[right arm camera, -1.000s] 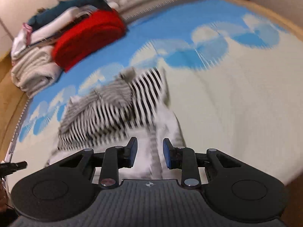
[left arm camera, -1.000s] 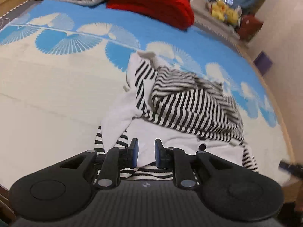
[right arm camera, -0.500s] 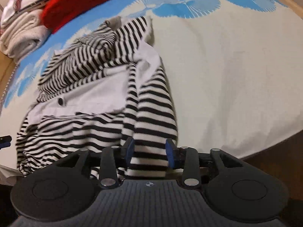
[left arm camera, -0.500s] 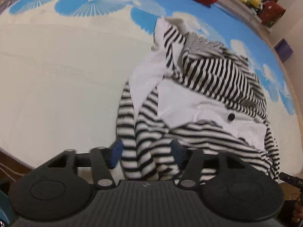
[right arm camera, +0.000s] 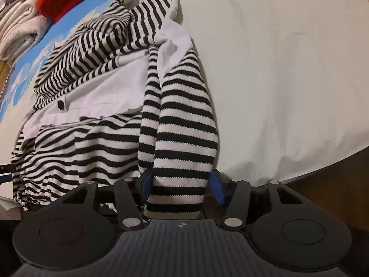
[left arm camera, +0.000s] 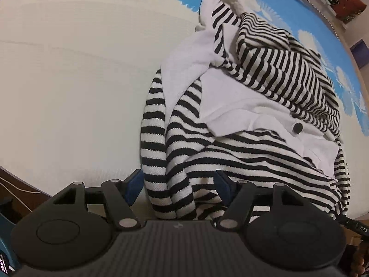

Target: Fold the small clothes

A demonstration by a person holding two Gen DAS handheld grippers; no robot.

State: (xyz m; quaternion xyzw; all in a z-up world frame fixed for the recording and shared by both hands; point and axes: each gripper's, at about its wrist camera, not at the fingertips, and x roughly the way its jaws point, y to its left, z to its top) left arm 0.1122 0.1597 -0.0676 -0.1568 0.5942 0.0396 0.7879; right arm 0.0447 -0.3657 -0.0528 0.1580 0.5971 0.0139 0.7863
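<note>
A black-and-white striped top (left arm camera: pixel 265 161) with a white panel and a dark button (left arm camera: pixel 298 128) lies crumpled on the bed. In the left wrist view my left gripper (left arm camera: pixel 178 185) hangs over its near hem. Its jaws are opening, a striped sleeve (left arm camera: pixel 154 138) lies between them, and the pads stand off the cloth. In the right wrist view the same top (right arm camera: pixel 92 143) fills the left side. My right gripper (right arm camera: pixel 181 184) straddles the other striped sleeve (right arm camera: pixel 184 138) at the cuff. Its jaws are opening too, with the right pad clear of the fabric.
The bed sheet (left arm camera: pixel 69 80) is cream with a blue fan pattern at the far side. The bed edge and dark wooden floor (right arm camera: pixel 334 184) lie just beyond my right gripper. A red cushion (right arm camera: pixel 69 2) and folded white towels (right arm camera: pixel 18 30) sit at the back.
Both grippers have sunk and tipped down onto the near edge of the top. Their jaws have widened from nearly shut, and a sleeve now lies between each pair.
</note>
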